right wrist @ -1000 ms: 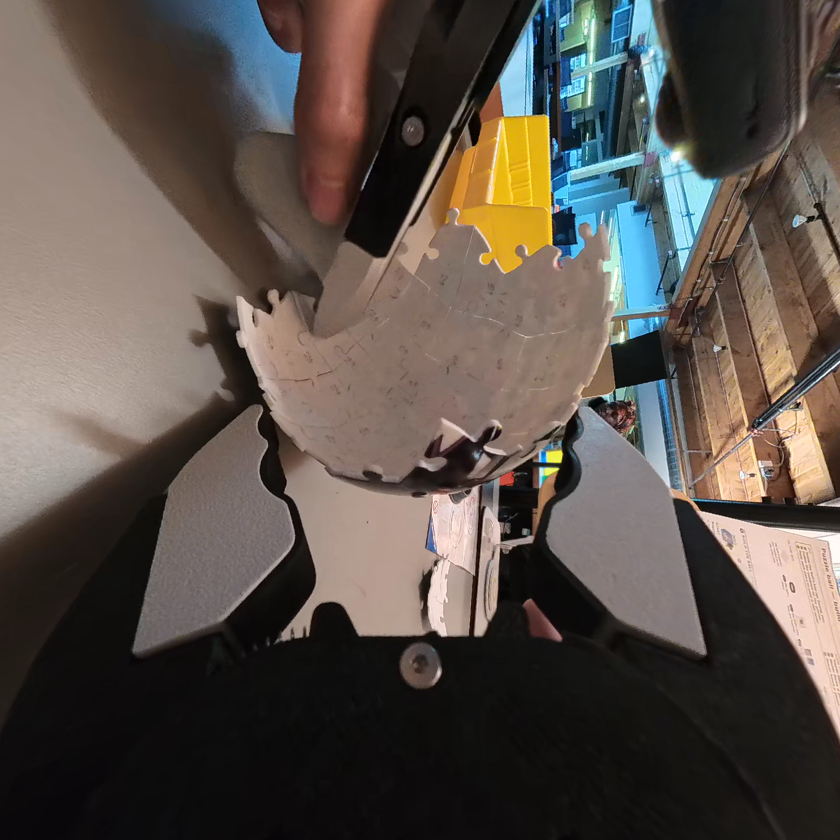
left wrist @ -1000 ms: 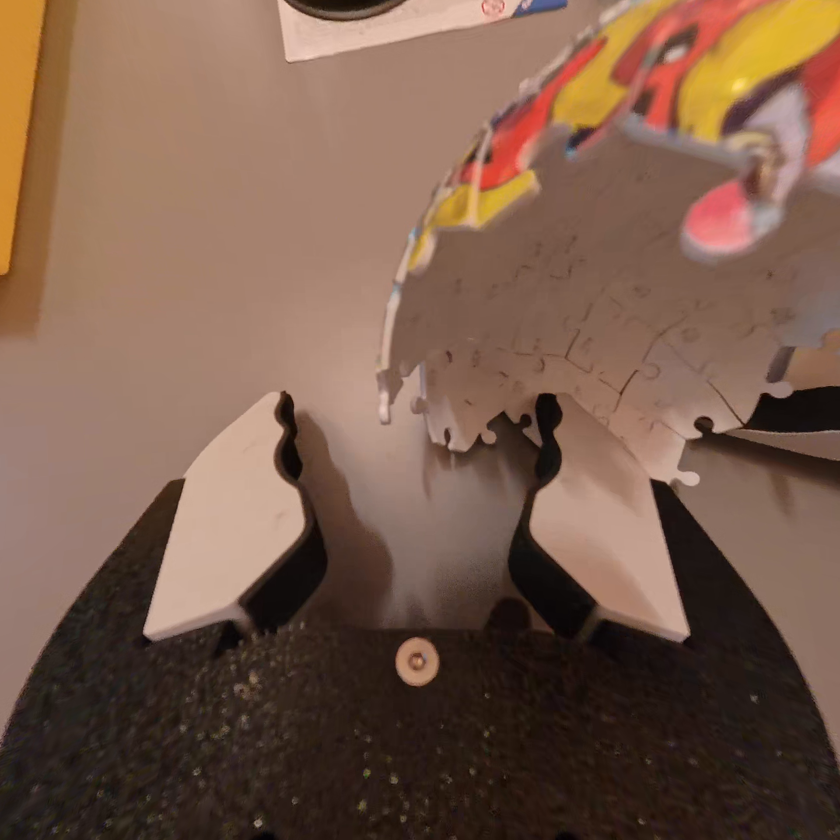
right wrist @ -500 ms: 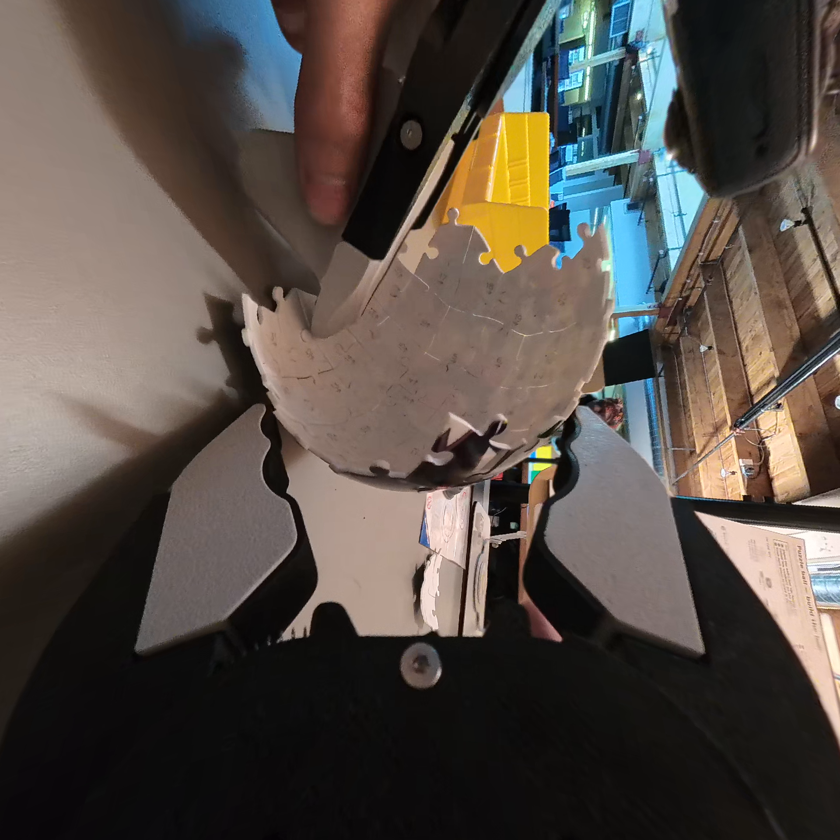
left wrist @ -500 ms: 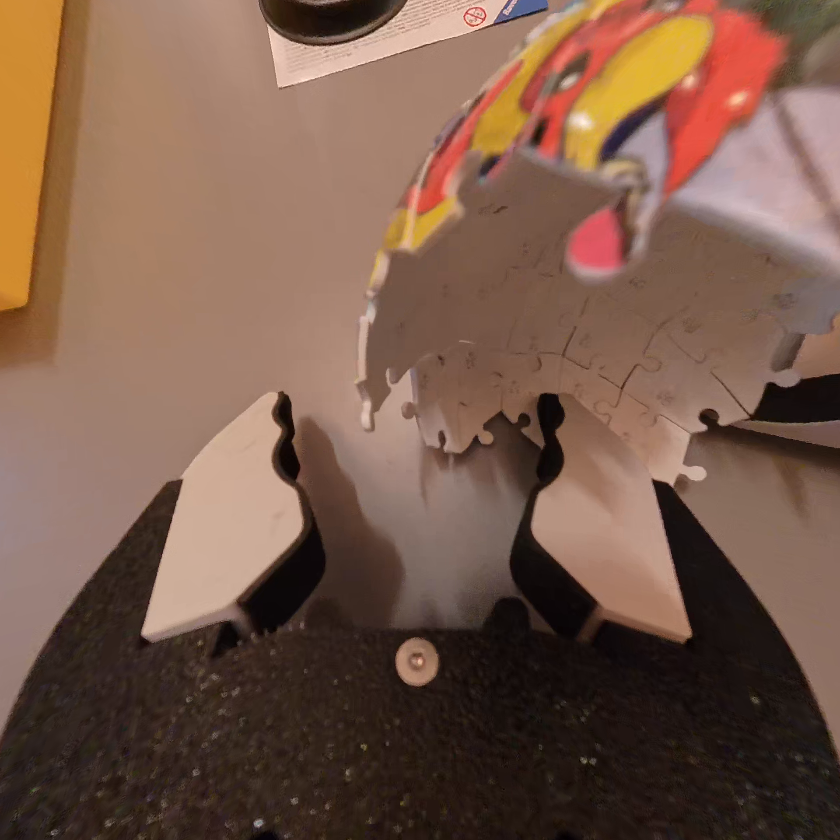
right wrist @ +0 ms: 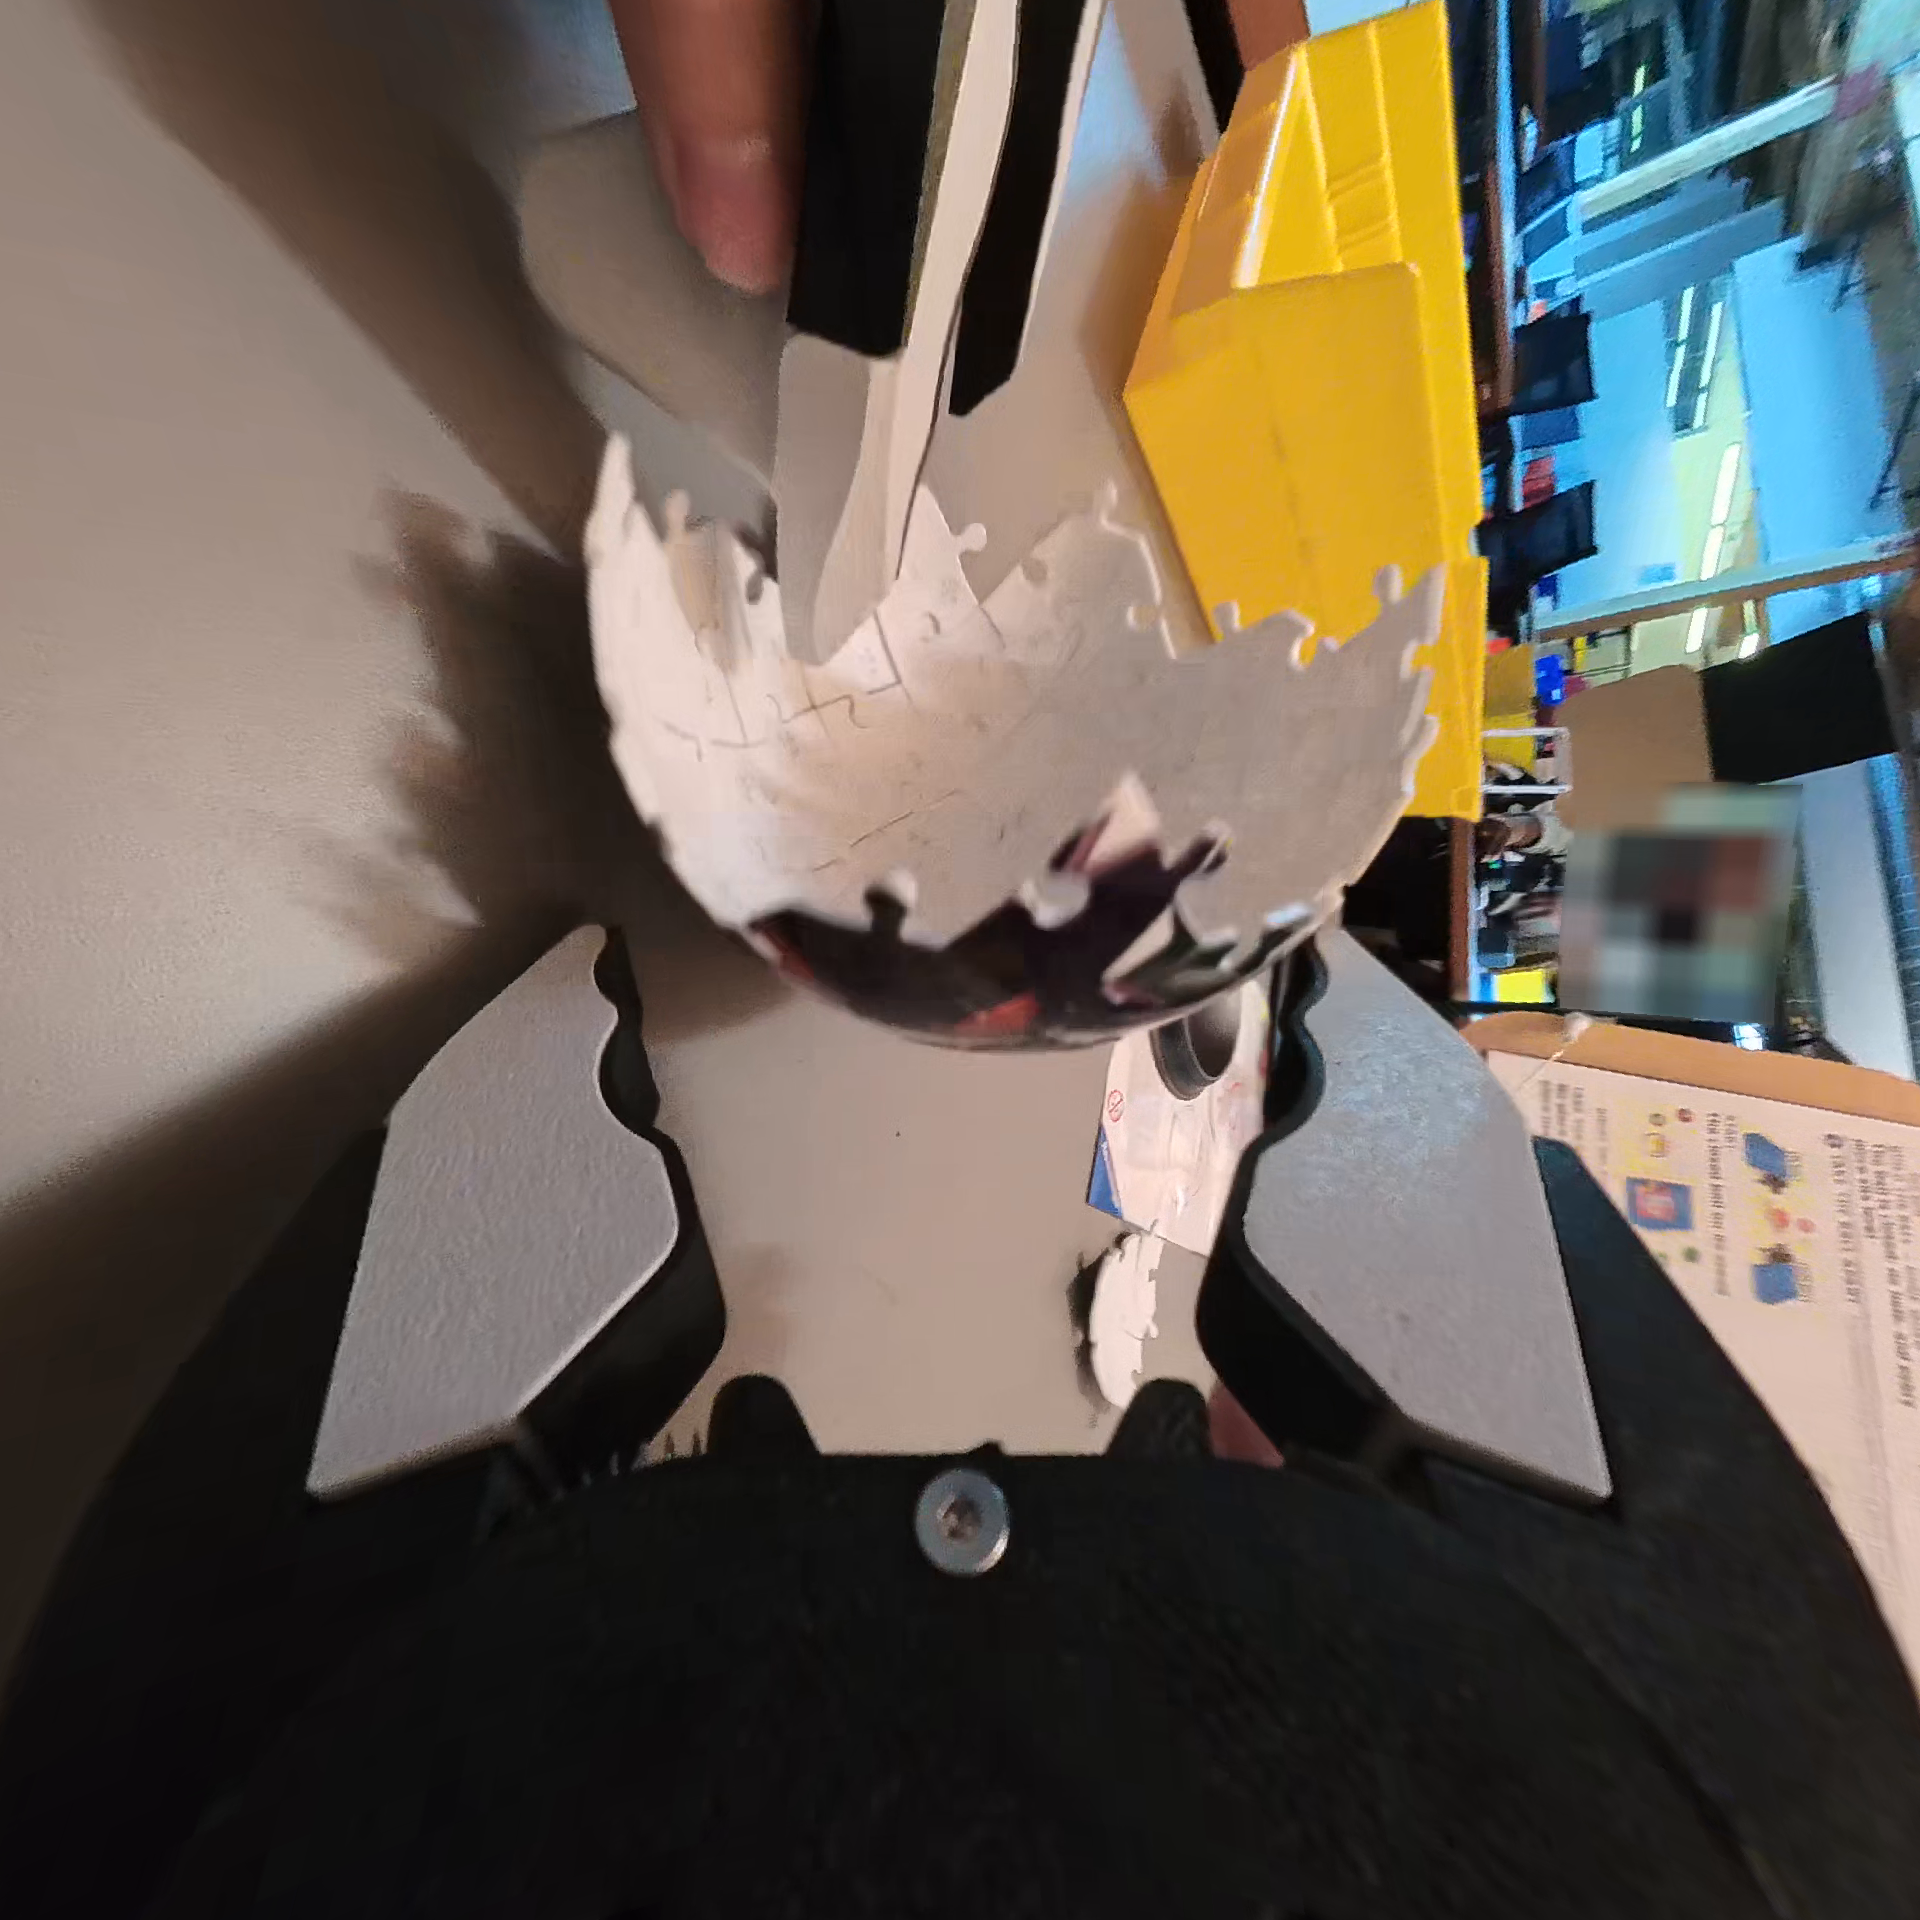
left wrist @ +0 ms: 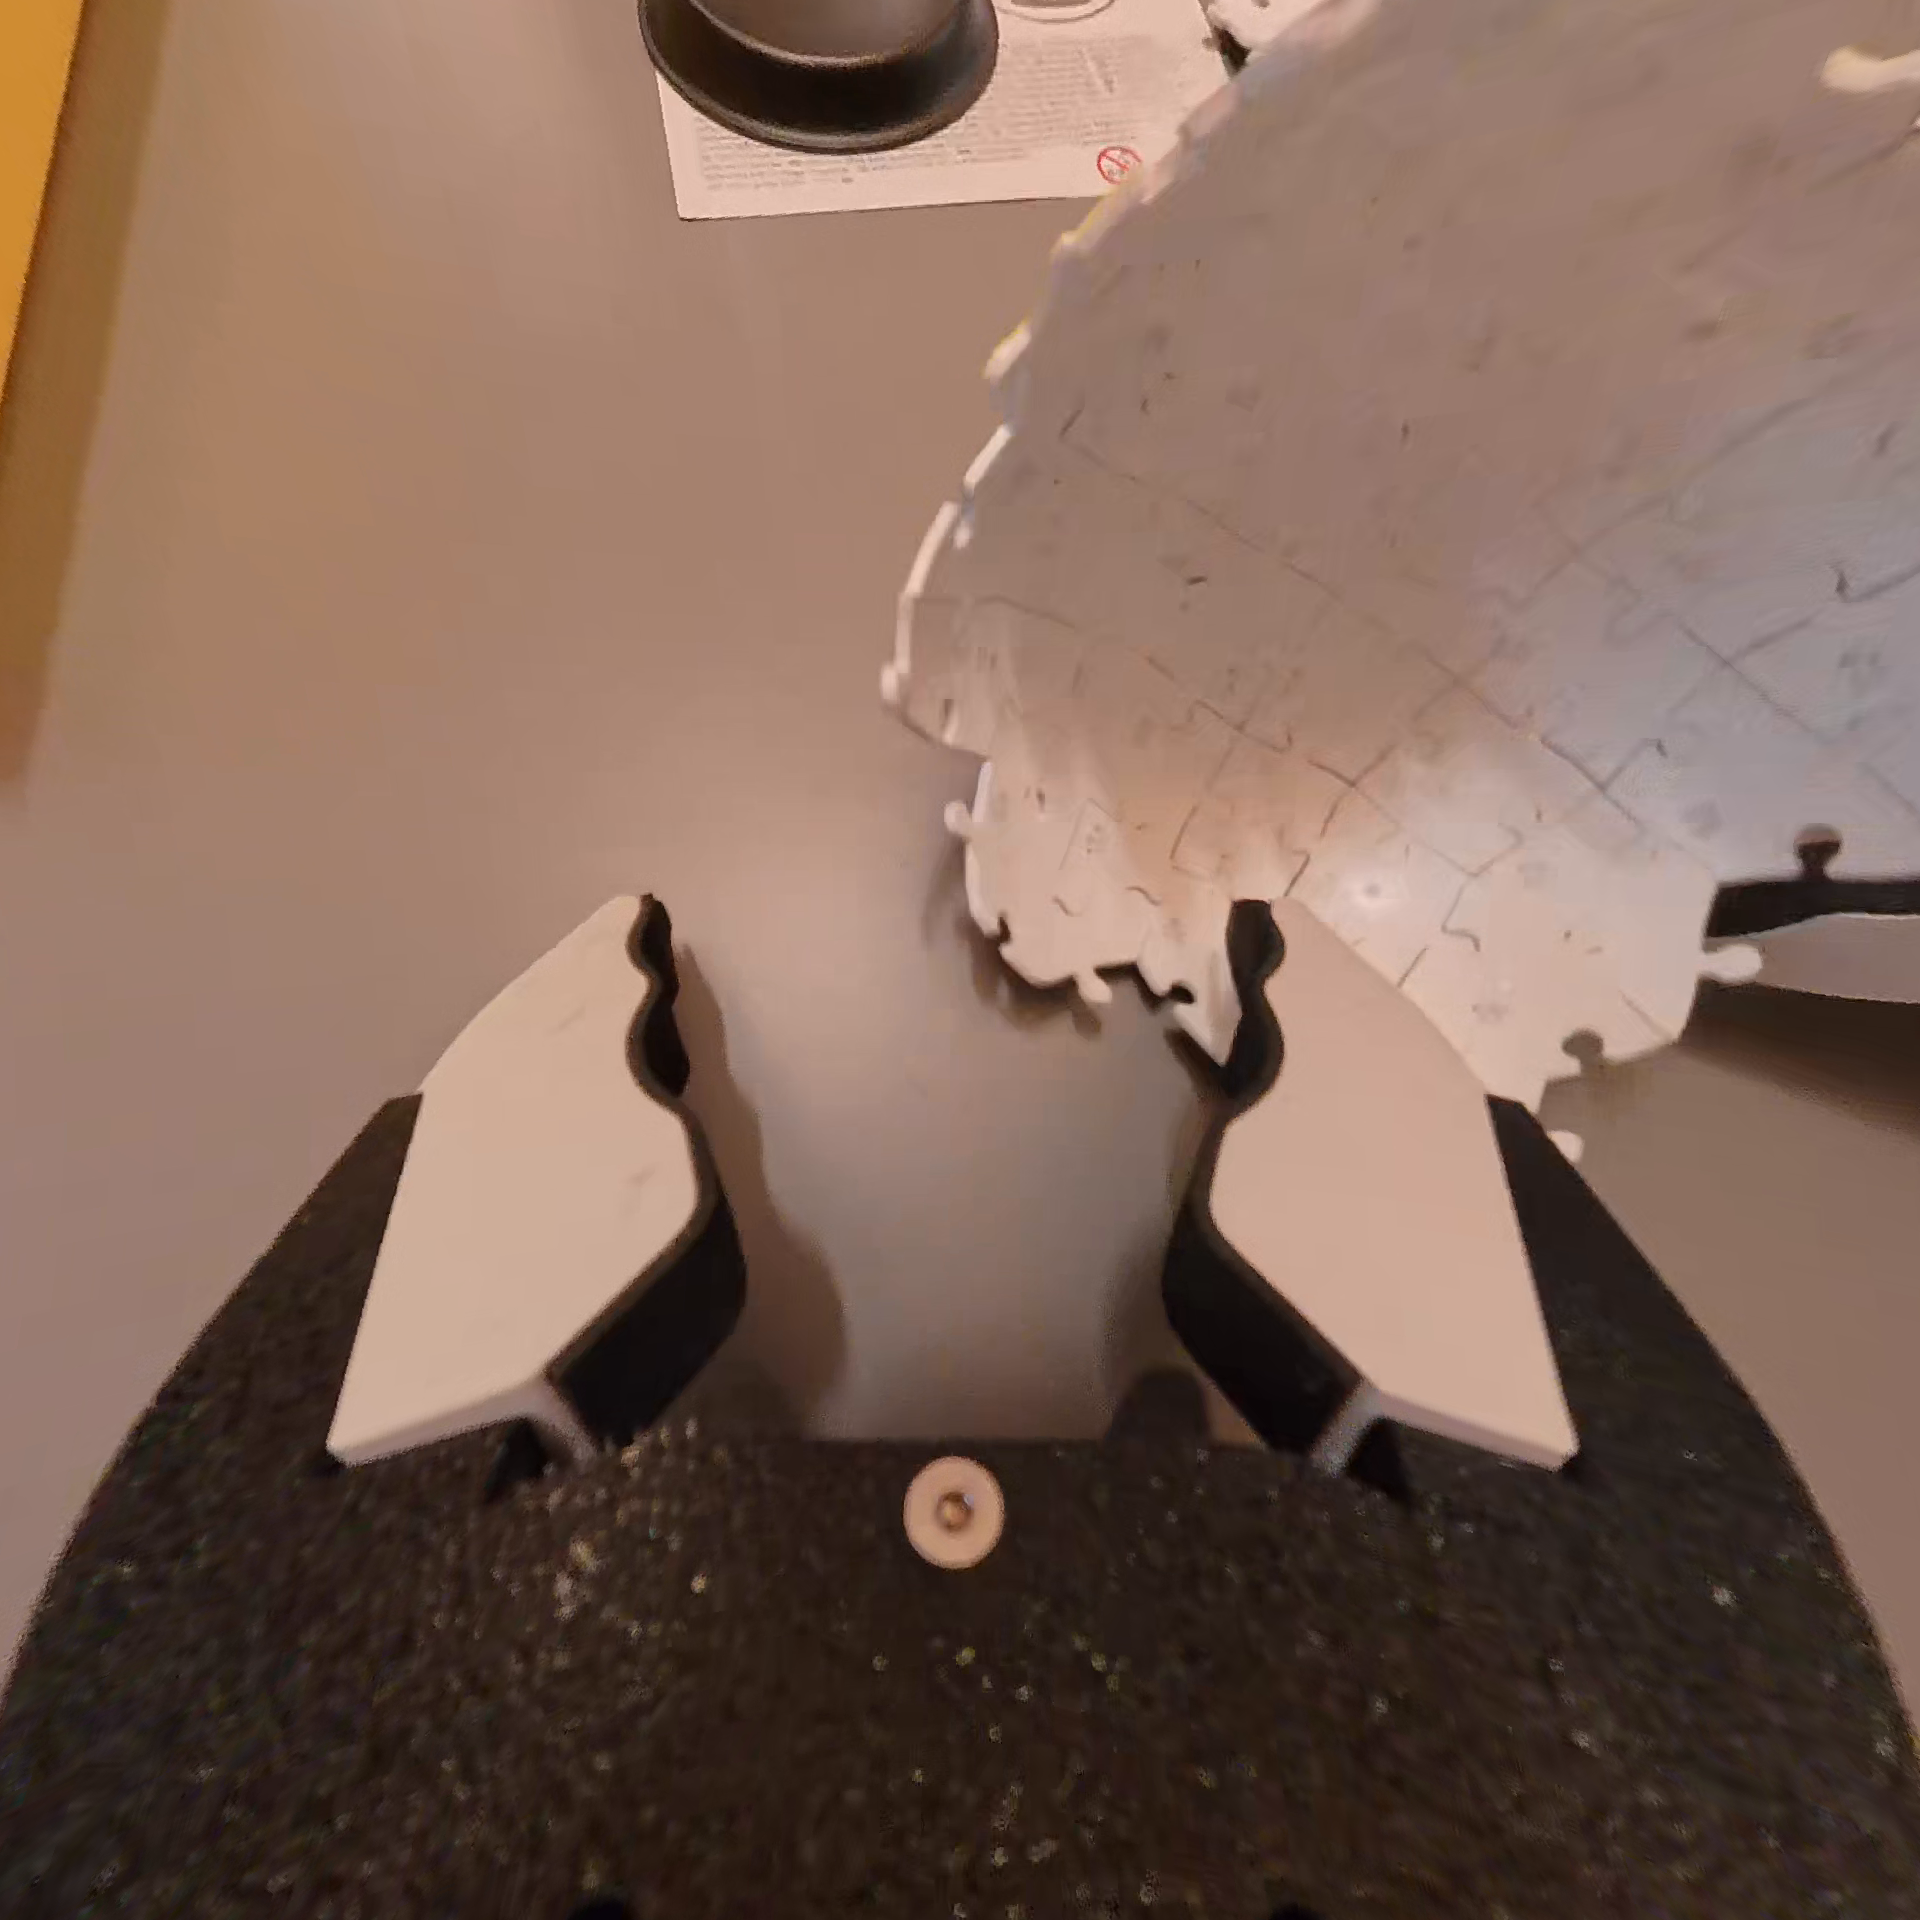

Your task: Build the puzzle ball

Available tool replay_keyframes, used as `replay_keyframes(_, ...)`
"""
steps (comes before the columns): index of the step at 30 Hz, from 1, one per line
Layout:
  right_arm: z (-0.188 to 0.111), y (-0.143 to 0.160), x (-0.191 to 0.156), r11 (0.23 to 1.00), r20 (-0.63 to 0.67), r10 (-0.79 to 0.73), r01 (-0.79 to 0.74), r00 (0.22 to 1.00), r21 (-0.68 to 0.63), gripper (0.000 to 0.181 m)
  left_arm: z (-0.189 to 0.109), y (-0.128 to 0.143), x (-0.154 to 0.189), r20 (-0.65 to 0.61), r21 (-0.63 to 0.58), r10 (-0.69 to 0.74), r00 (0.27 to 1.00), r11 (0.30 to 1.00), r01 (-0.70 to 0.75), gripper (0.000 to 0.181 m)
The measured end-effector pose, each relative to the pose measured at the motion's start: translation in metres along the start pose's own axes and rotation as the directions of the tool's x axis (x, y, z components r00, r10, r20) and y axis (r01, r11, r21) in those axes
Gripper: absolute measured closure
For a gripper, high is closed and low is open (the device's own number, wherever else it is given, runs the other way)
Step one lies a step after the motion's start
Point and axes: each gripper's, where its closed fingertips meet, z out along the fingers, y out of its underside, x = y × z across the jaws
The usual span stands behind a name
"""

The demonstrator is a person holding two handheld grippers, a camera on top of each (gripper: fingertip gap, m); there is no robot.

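Observation:
The half-built puzzle ball (left wrist: 1403, 623) is a curved shell of joined pieces, white inside and coloured outside. It lies tilted on the grey table (left wrist: 468, 623) with its hollow towards both cameras. My left gripper (left wrist: 951, 987) is open; its right finger (left wrist: 1340, 1143) overlaps the shell's jagged lower rim. In the right wrist view that white finger (right wrist: 883, 520) reaches down into the shell (right wrist: 987, 748). My right gripper (right wrist: 956, 987) is open, and the shell's dark coloured underside sits just beyond its tips, close to the right one. Contact cannot be told.
A black ring stand (left wrist: 821, 62) sits on a printed leaflet (left wrist: 935, 156) at the far side. A yellow bin (right wrist: 1309, 416) stands behind the shell. A printed cardboard box (right wrist: 1766, 1299) lies right. A small joined white piece section (right wrist: 1122, 1340) lies on the table. A person's finger (right wrist: 727, 156) holds the left gripper.
The shell has turned so its coloured outside no longer shows in the left wrist view. The left gripper pulled back; the ring stand came into view. The right view swung round the shell.

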Motion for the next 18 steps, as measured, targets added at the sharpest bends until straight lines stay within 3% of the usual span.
replay_keyframes(9, 0.003, 0.005, -0.003, 0.991, 0.077, 0.13, -0.133, 0.989, 0.034, 0.067, 0.005, -0.01, -0.002, -0.07, 0.02, -0.078, 0.995, 0.997, 0.079, 0.083)
replay_keyframes(18, 0.001, 0.005, -0.013, 0.943, 0.149, 0.31, -0.324, 0.939, 0.08, 0.071, -0.016, -0.051, -0.014, -0.276, 0.211, -0.29, 0.916, 0.912, 0.352, 0.084)
